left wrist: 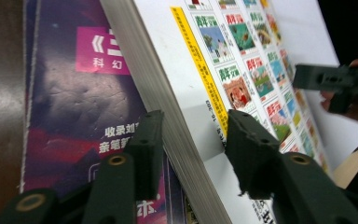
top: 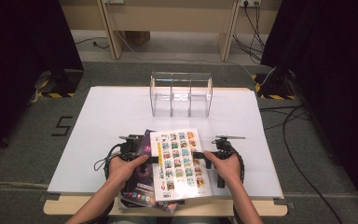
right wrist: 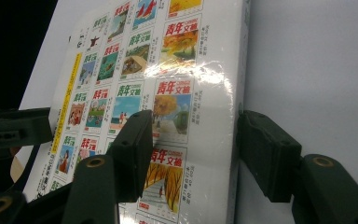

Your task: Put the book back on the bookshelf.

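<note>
White magazine (top: 181,163) sits atop a purple magazine (top: 142,149), its opposite edges between the parted fingers of the left gripper (left wrist: 193,149) and right gripper (right wrist: 193,149), neither visibly clamped yet, so lifting toward the clear organizer (top: 181,94) seems still ahead

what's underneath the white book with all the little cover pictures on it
Under the white book lies a purple book, poking out at its left and near edges. Beneath both is the white table sheet. Whether more books hide under there can't be told.
</note>
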The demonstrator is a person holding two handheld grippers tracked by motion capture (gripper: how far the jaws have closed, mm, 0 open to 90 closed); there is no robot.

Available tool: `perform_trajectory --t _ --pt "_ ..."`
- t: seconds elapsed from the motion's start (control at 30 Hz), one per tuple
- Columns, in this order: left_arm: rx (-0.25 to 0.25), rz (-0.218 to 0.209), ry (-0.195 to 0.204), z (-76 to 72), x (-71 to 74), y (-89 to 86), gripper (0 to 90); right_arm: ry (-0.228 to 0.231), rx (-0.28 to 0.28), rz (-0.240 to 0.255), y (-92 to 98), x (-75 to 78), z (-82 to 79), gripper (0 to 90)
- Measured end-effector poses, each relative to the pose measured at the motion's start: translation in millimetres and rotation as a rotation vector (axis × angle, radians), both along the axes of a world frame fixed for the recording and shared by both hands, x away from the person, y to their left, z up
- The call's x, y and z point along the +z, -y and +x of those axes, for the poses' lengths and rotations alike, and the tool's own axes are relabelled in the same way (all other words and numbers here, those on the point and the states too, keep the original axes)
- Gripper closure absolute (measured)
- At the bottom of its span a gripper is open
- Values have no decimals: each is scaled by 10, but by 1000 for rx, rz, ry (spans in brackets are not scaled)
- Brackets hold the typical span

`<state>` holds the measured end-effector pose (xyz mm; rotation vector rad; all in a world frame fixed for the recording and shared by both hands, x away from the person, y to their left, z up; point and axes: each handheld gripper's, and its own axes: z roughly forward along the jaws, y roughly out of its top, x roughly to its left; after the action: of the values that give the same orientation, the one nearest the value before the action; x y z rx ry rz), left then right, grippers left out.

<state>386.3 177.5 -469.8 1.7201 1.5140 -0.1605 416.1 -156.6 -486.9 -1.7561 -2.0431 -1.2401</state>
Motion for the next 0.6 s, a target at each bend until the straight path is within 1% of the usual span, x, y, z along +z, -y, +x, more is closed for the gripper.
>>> perform_trajectory --t 0.03,0.07,0.1,0.13,0.17,0.2,0.23,0.27,0.3,0.33,0.37,0.4,0.47,0.5,0.53,0.57,0.6 --pt "24 -67 5 -3 35 -44 620 -5 -5 2 3 -2 -1 456" --pt "26 -119 12 -4 80 -58 632 -5 -5 2 6 -3 -1 456" --pt "26 -119 12 -4 80 -58 636 -7 -9 3 7 -3 -3 457" --pt "26 -166 18 -1 114 -60 640 -7 -8 1 7 -2 -2 458" --pt "21 -257 14 16 155 -48 642 -9 -8 0 7 0 -2 458" --pt "21 -257 14 16 155 -48 640 -12 -9 2 7 1 -2 458" --pt "12 -243 17 28 172 -28 631 -11 -9 5 12 -5 0 459" --pt "12 -243 17 28 172 -28 618 -11 -9 5 12 -5 0 459" --pt "21 -255 -4 32 150 -40 603 -15 -13 11 15 -6 -6 461" --pt "21 -255 -4 32 150 -40 597 -15 -13 11 15 -6 -6 461" --pt "32 -272 -14 25 130 -59 597 -16 -14 11 14 -6 -7 461" --pt "41 -279 -19 17 113 -71 590 -16 -15 11 14 -5 -7 461" --pt "50 -265 -21 4 81 -89 582 -16 -13 9 13 -4 -3 461" --pt "67 -267 -27 -11 46 -100 581 -16 -11 6 13 -2 0 461" --pt "67 -267 -27 -11 46 -100 582 -16 -11 6 13 -2 0 461" --pt "90 -285 -23 -35 36 -92 581 -16 -12 6 12 -1 -1 461" --pt "90 -285 -23 -35 36 -92 581 -16 -12 6 12 -1 -1 461"
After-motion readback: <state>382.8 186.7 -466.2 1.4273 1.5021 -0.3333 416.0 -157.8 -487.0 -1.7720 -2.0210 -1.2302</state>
